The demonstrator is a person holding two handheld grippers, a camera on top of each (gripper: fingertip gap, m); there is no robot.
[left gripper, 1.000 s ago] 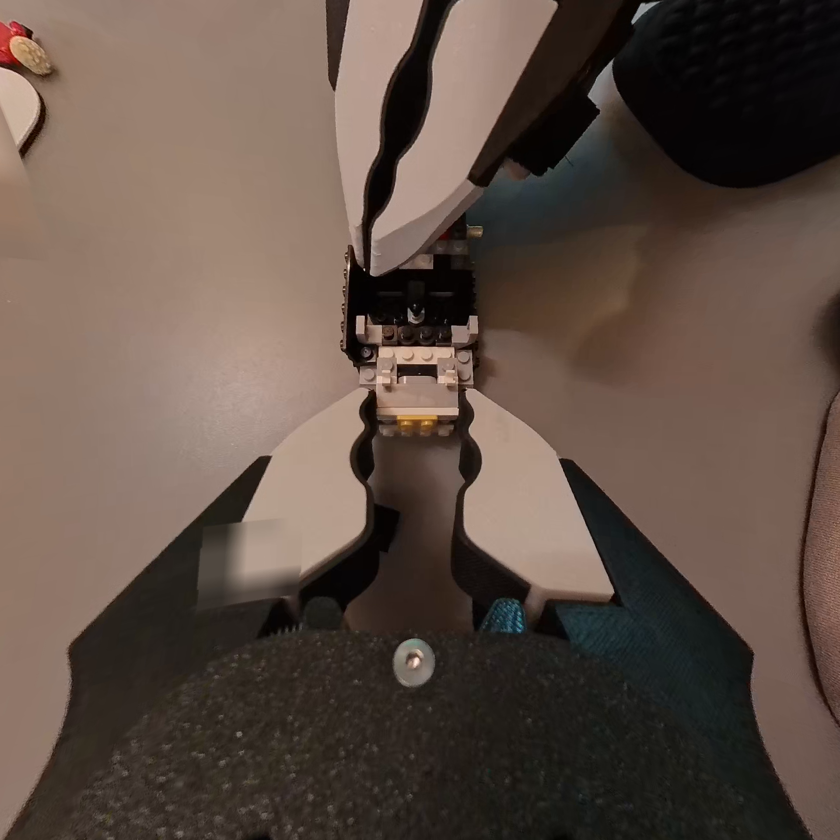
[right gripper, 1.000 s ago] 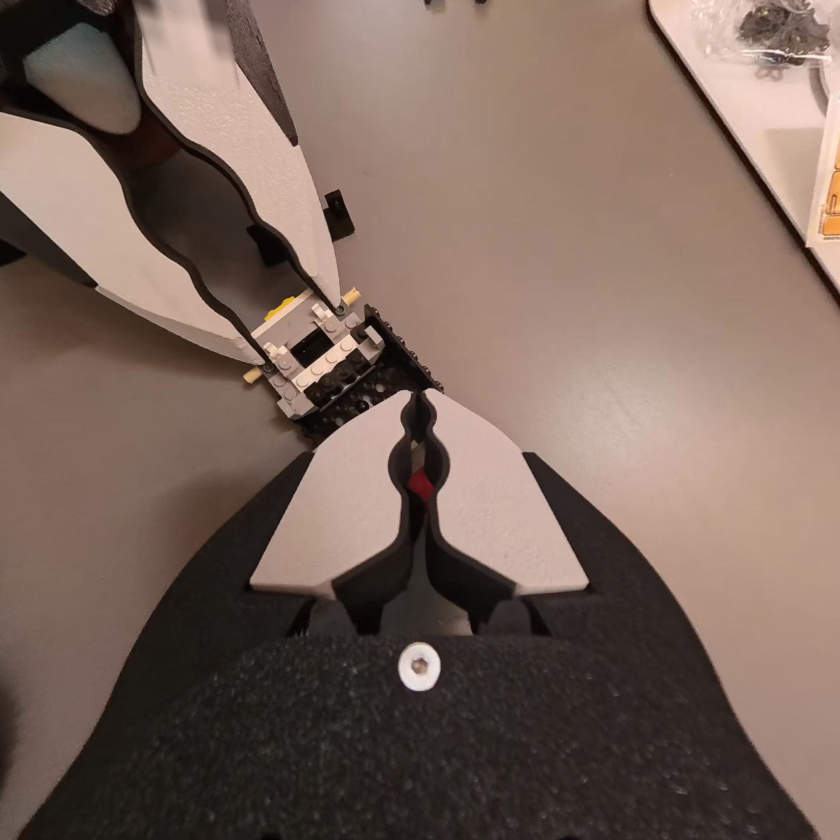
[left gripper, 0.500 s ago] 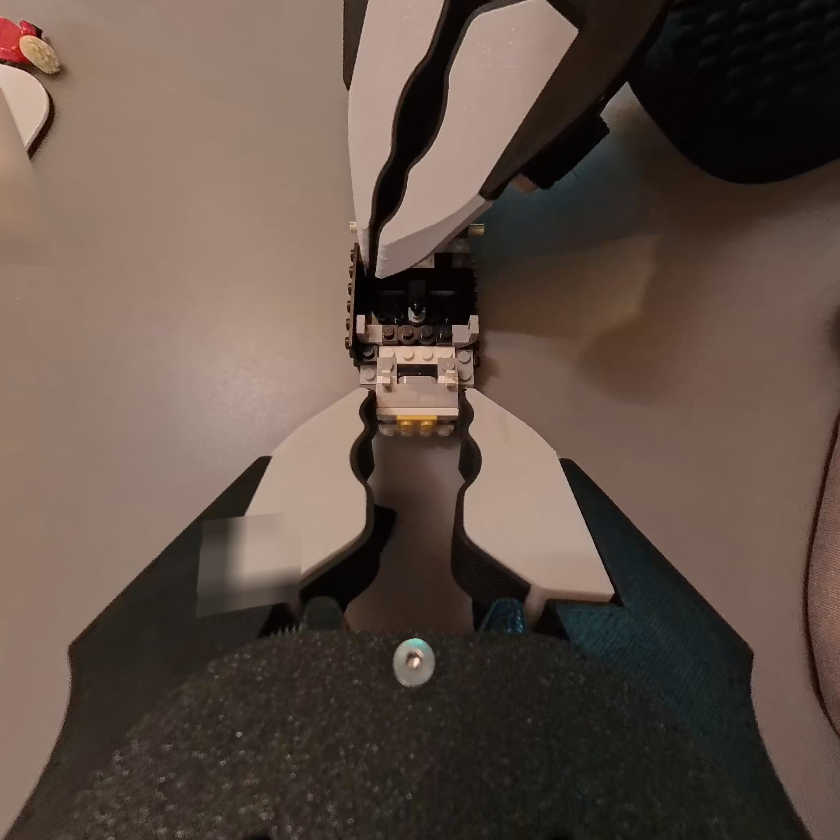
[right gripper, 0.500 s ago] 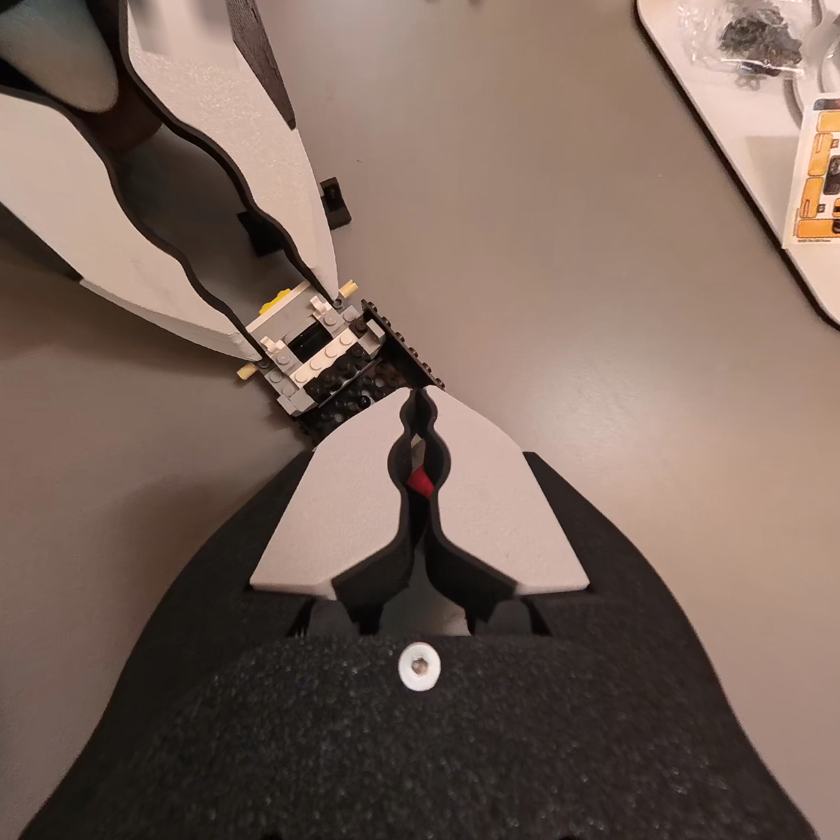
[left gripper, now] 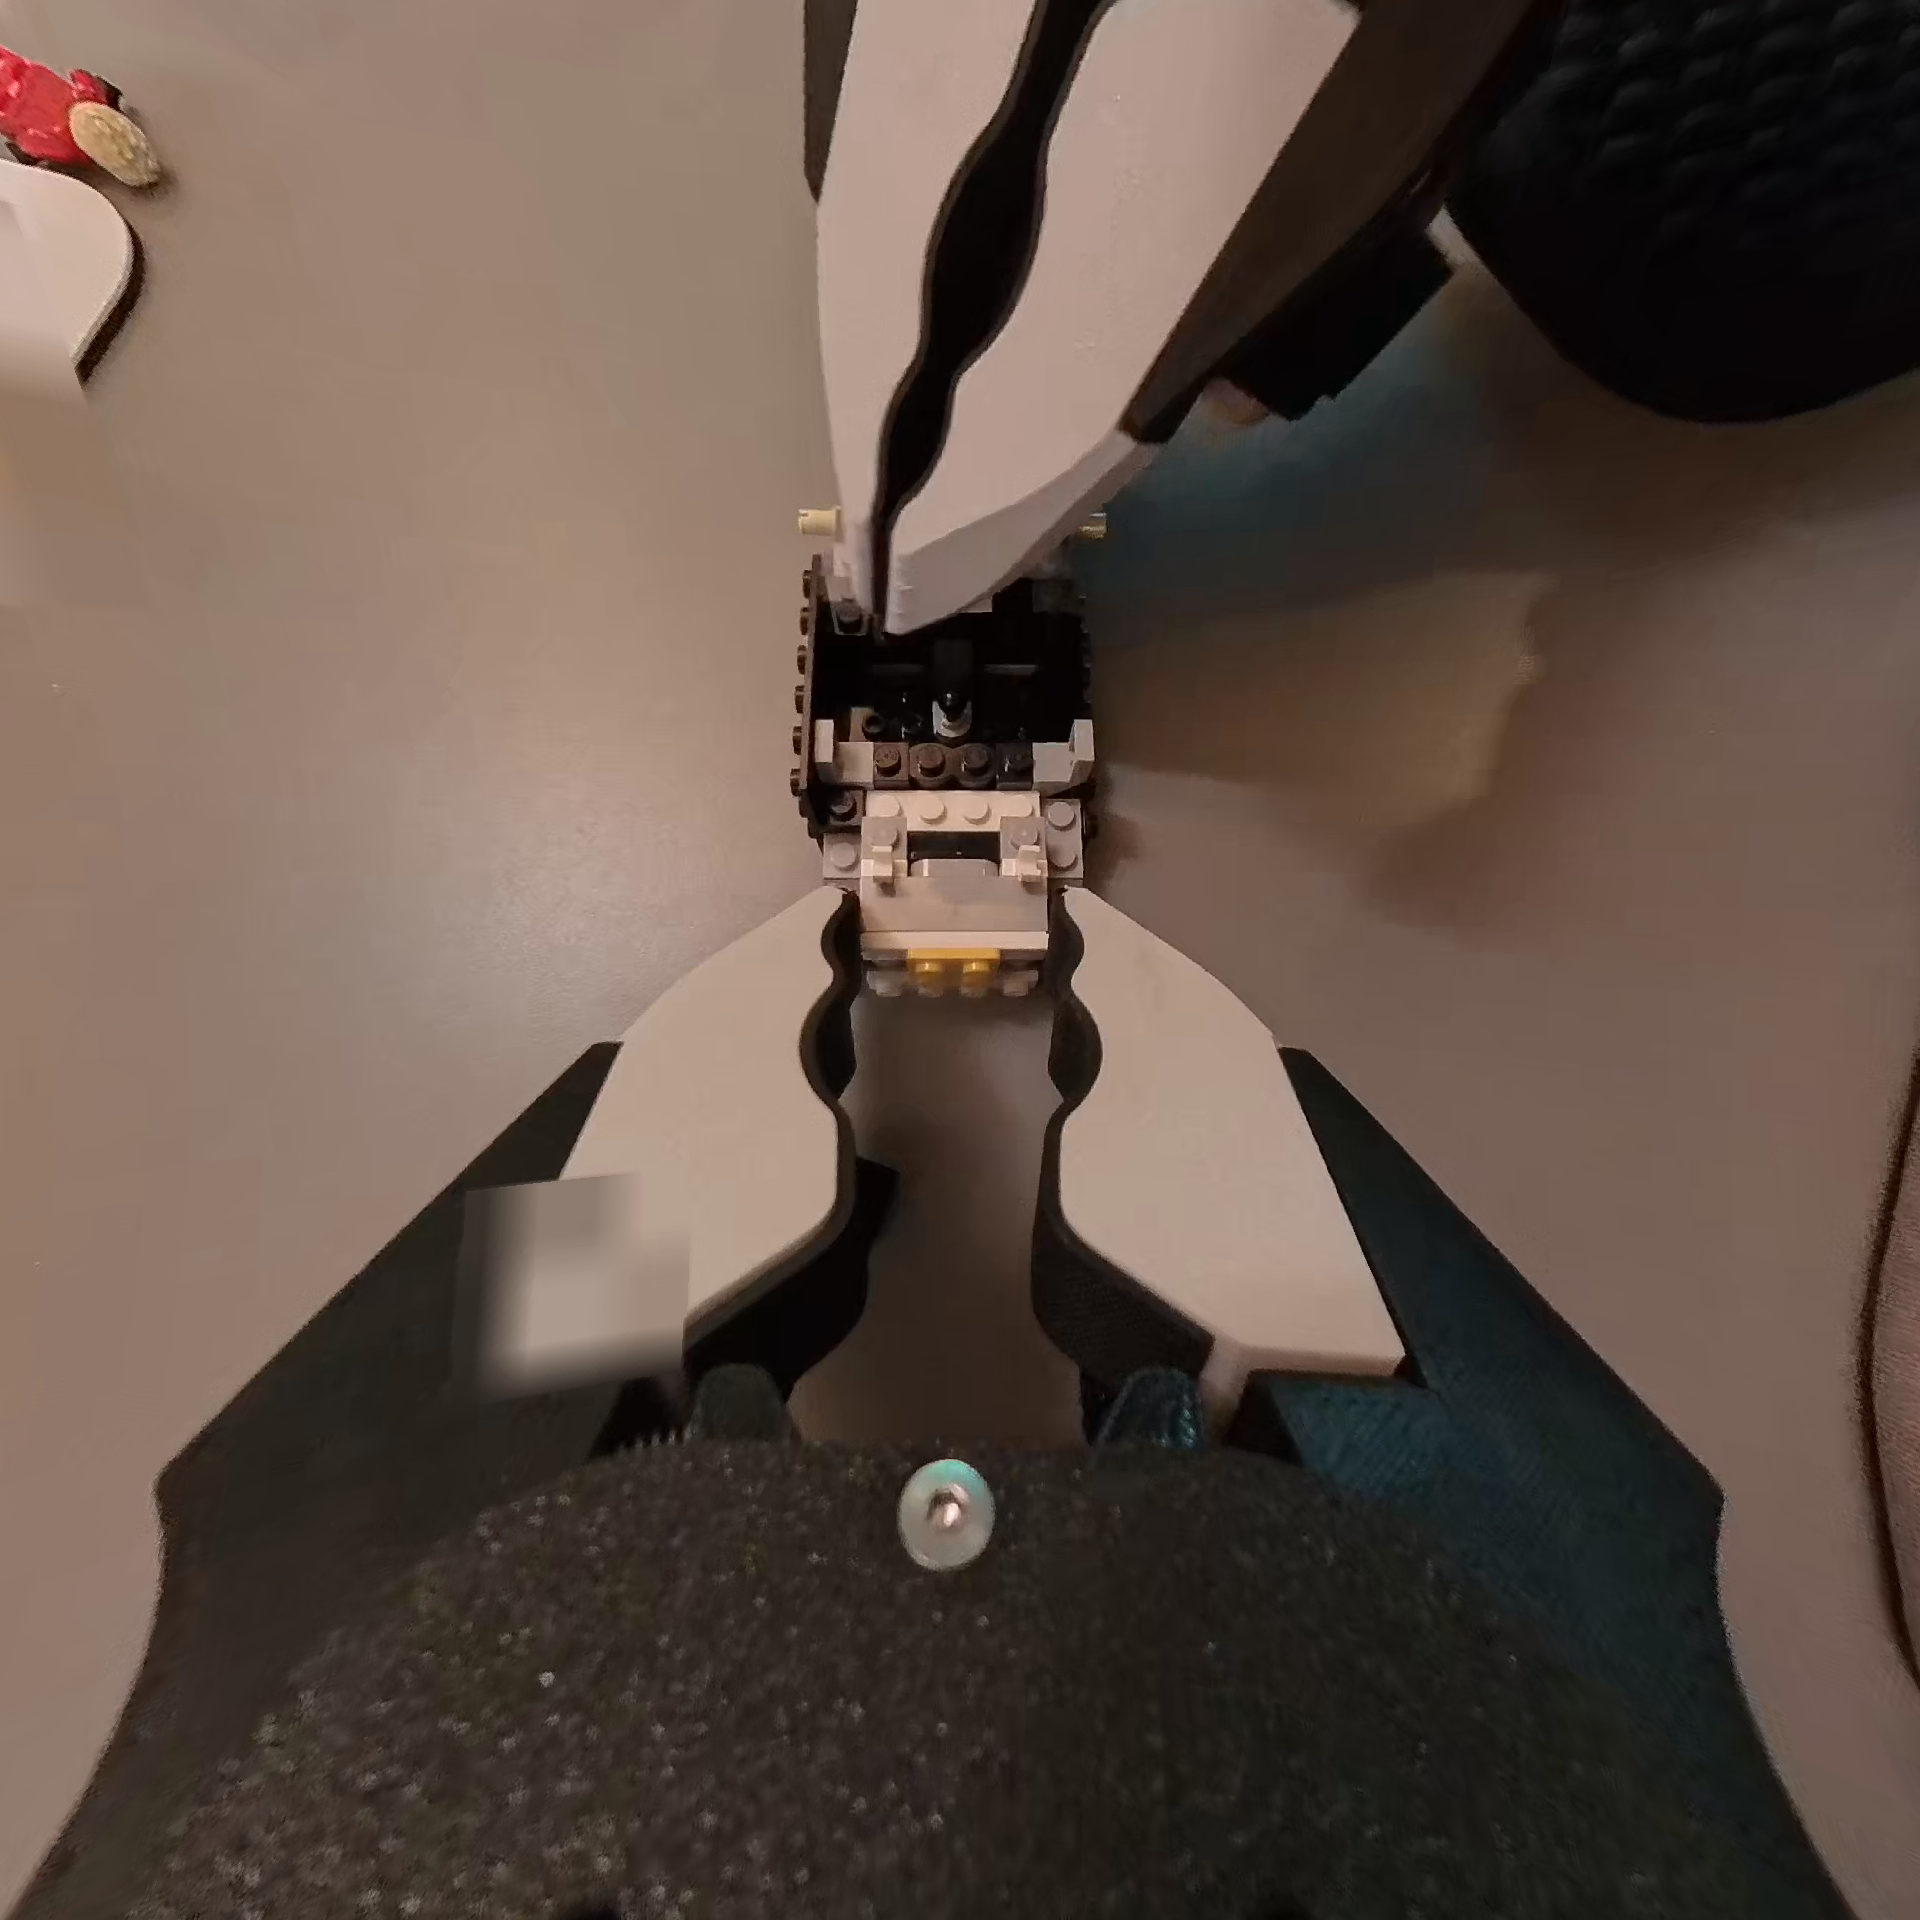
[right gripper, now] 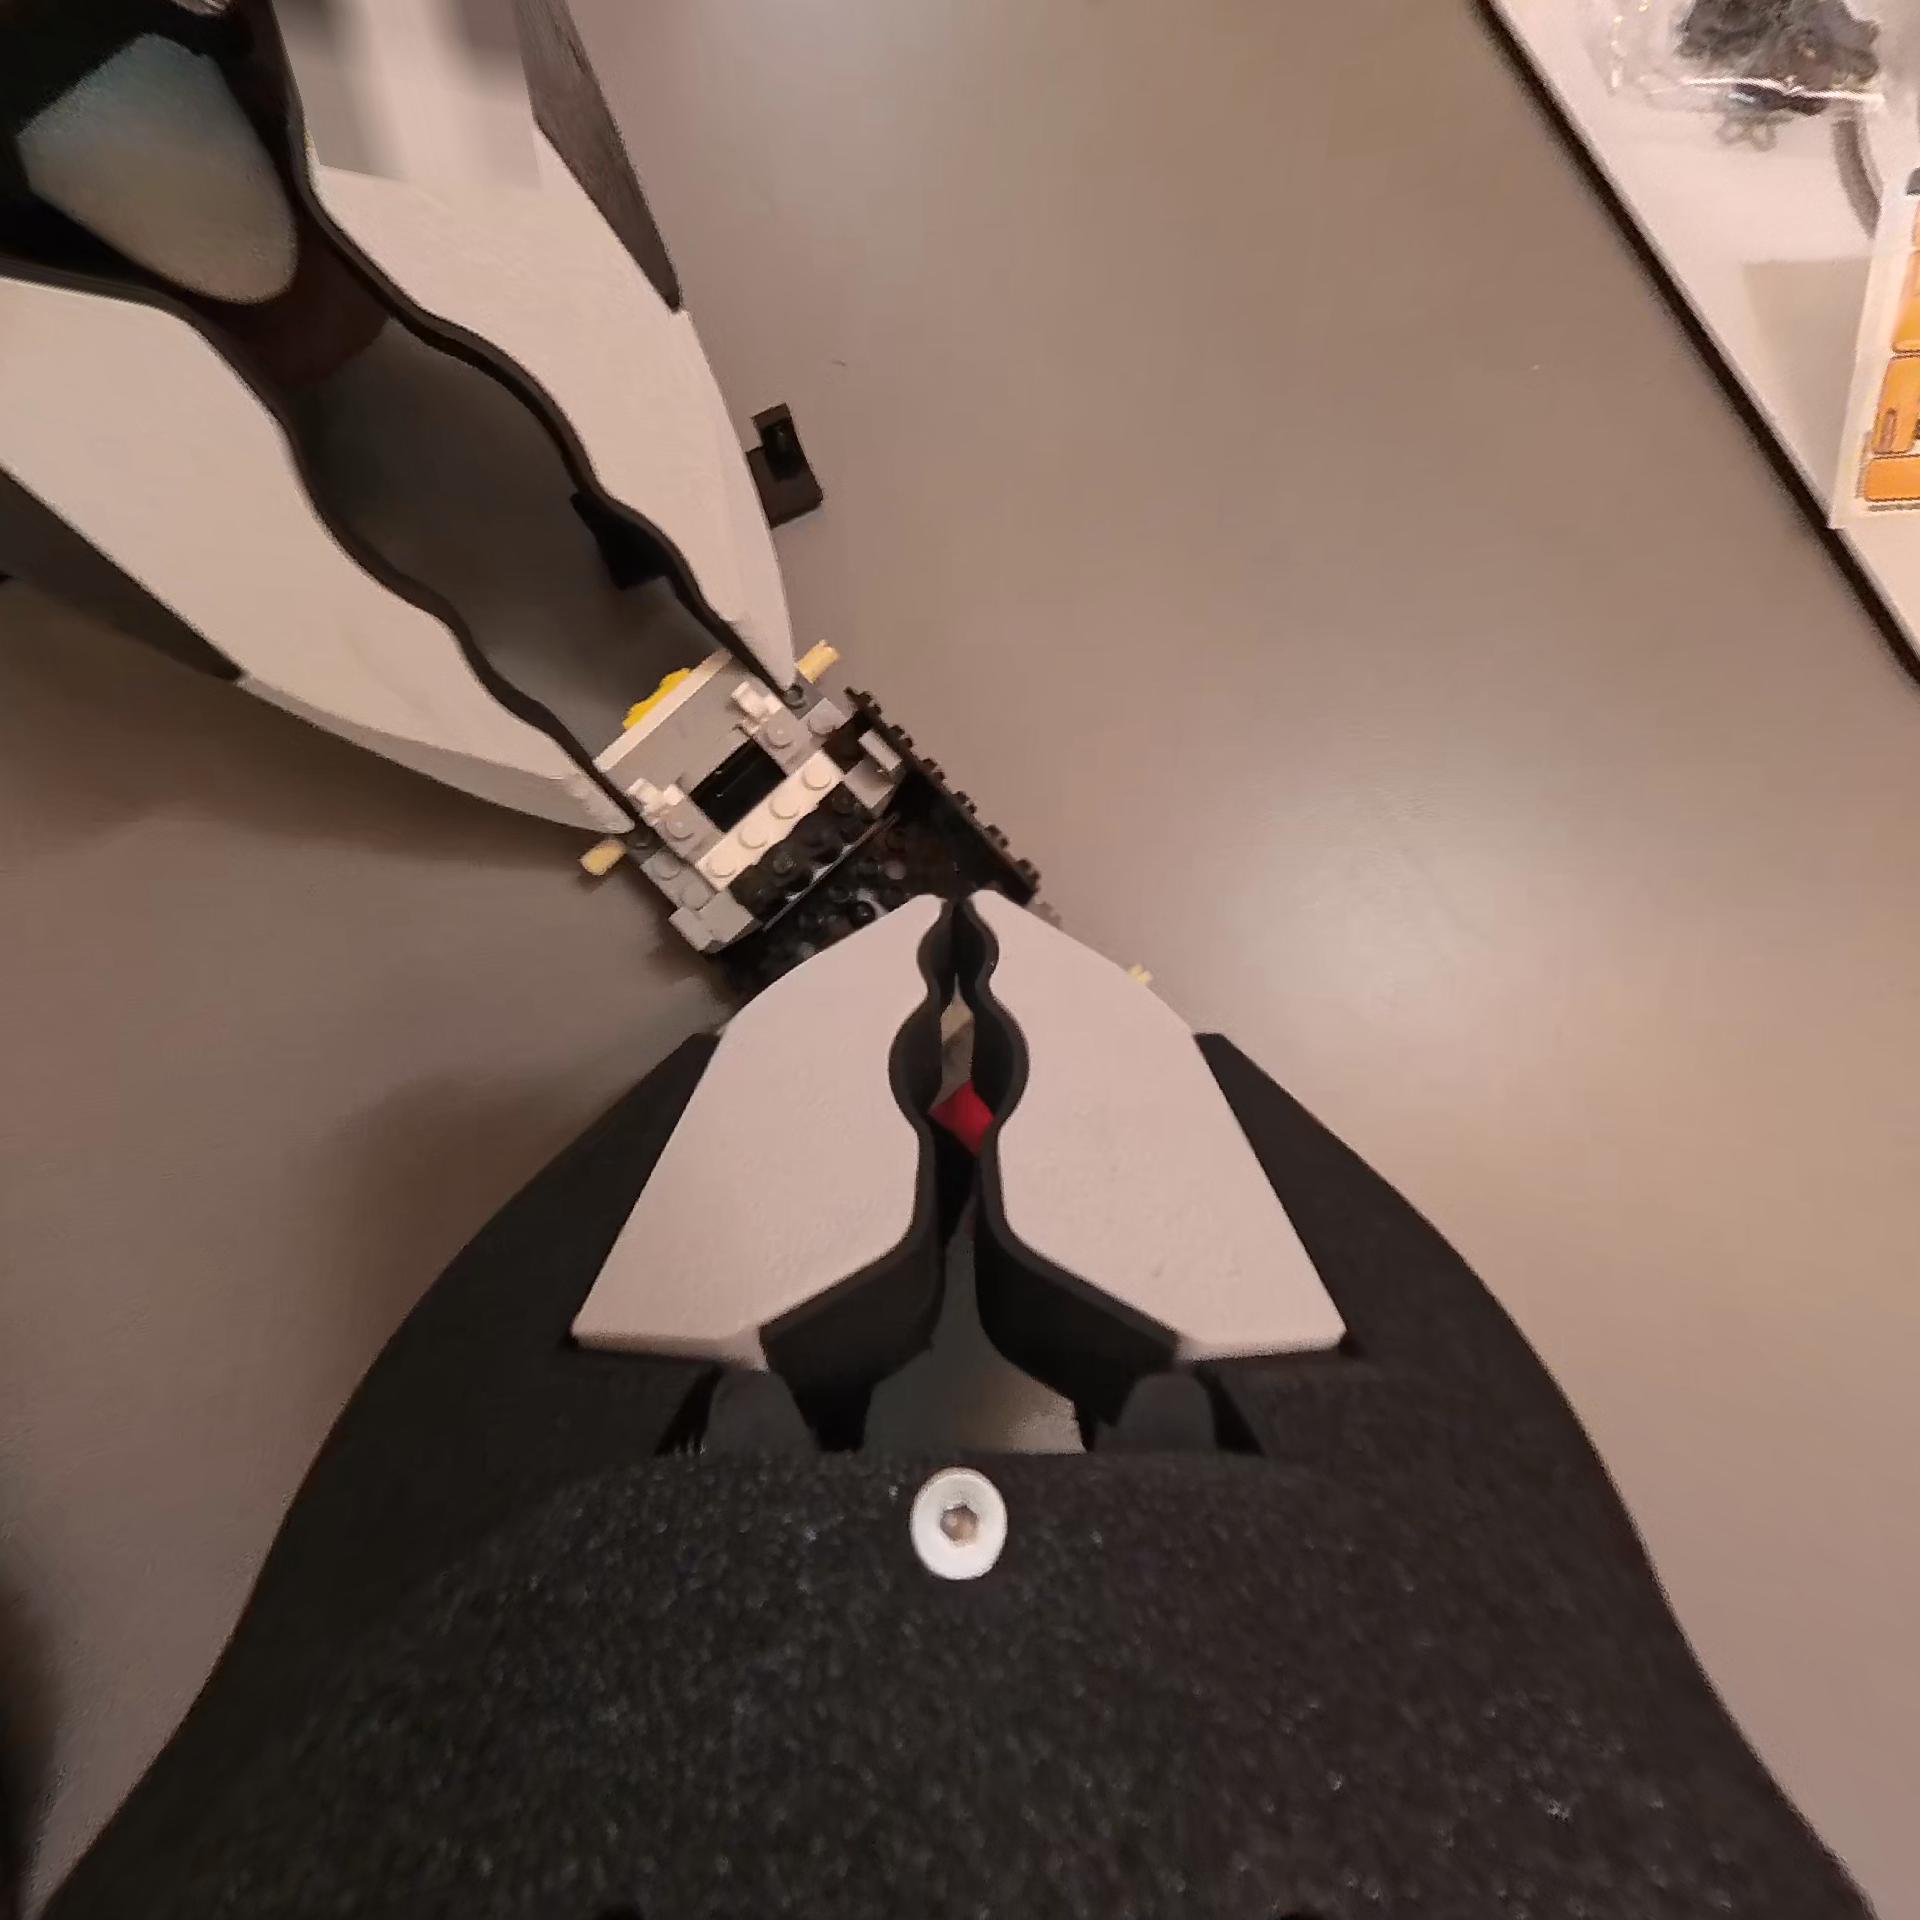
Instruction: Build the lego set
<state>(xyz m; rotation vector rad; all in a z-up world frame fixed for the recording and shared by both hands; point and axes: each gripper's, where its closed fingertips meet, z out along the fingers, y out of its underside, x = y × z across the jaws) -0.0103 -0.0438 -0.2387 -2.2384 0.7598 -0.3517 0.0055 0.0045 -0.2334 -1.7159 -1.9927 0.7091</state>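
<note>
A small lego model [left gripper: 951,821] of black, grey and white bricks with a yellow piece lies on the grey table. My left gripper [left gripper: 951,925] is shut on its white near end, one finger on each side. My right gripper [left gripper: 883,613] comes in from the far side, shut, with its tips on the model's black far end. In the right wrist view the right gripper [right gripper: 956,909] is shut over the black part of the lego model [right gripper: 790,821]. A red brick [right gripper: 961,1112] shows through the gap between its fingers. The left gripper [right gripper: 707,727] clamps the white end at upper left.
A small black piece [right gripper: 787,473] lies on the table beside the left gripper. A white tray [right gripper: 1714,229] at the right holds a bag of black parts [right gripper: 1766,52] and a sticker sheet [right gripper: 1891,416]. A red piece [left gripper: 42,104] and white board [left gripper: 52,270] sit far left. Left tips to right tips: about 6 cm. It is some 25 cm from my right tips to the red piece [left gripper: 42,104].
The right gripper has tilted and shifted slightly over the model's far end, uncovering a cream pin on its left side. The left gripper still holds the model in the same place.
</note>
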